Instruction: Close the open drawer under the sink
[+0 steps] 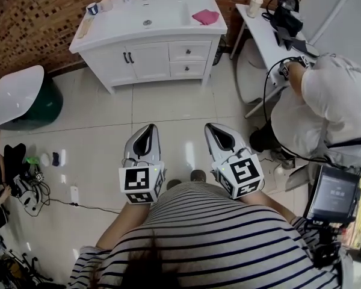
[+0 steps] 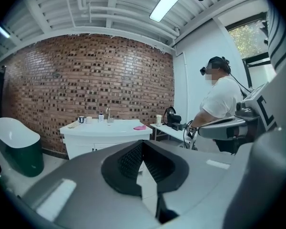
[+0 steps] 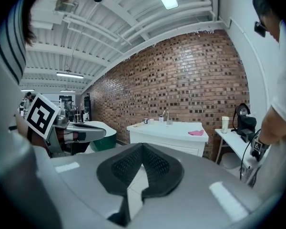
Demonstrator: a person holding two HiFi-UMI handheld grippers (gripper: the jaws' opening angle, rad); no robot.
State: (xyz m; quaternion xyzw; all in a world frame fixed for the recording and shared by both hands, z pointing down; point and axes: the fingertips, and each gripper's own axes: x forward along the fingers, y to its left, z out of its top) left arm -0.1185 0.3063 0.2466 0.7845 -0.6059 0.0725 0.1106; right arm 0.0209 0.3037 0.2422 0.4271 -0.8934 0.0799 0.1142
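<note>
The white sink cabinet [image 1: 149, 41] stands against the brick wall, well ahead of me across the tiled floor. Its two drawers [image 1: 189, 59] are stacked on the right side, next to two doors [image 1: 132, 59]; from here I cannot tell whether a drawer stands out. The cabinet [image 2: 105, 137] also shows small and far off in the left gripper view, and the cabinet [image 3: 168, 136] likewise in the right gripper view. My left gripper [image 1: 151, 127] and right gripper [image 1: 210, 126] are held side by side near my body, both shut with nothing between the jaws, pointing toward the cabinet.
A white and green bathtub [image 1: 18, 95] stands at the left. A person in a white shirt [image 1: 331, 101] sits at the right by a white side table [image 1: 262, 32]. A pink cloth [image 1: 206, 17] lies on the countertop. Cables and gear [image 1: 24, 182] litter the floor at the left.
</note>
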